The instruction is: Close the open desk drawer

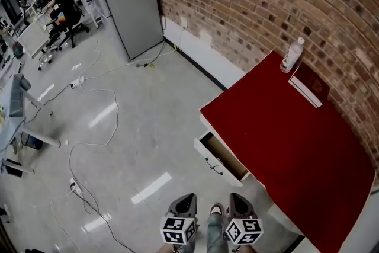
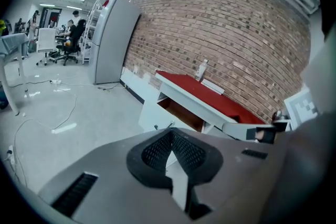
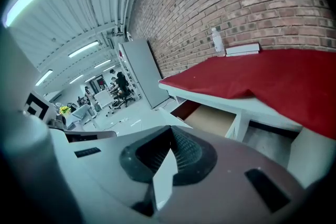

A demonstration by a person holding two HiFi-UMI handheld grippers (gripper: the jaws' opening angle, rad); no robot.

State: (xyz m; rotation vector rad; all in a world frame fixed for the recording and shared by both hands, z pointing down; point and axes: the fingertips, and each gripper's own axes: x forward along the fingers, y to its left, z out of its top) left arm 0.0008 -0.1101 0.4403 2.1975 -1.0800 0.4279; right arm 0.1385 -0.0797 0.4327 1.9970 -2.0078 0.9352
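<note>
**A:** How do the fingers stand?

**B:** Both pairs are pressed together with nothing between them. The left gripper [image 2: 170,132] and the right gripper [image 3: 170,131] are held side by side close to the person, well apart from the desk.

**A:** And the drawer?

**B:** The drawer [image 1: 222,157] is pulled out of the left side of the red-topped desk [image 1: 284,145]. Its handle [image 1: 213,167] faces the open floor. Neither gripper touches it, so I'd judge the closing not yet begun. The approach and the push on the front are both left to do.

**A:** Anything in it?

**B:** The part I can see shows a bare, light wooden bottom. The rest is hidden under the desktop. At the far end of the top stand a bottle [image 1: 292,55] and a flat white thing [image 1: 306,90].
</note>
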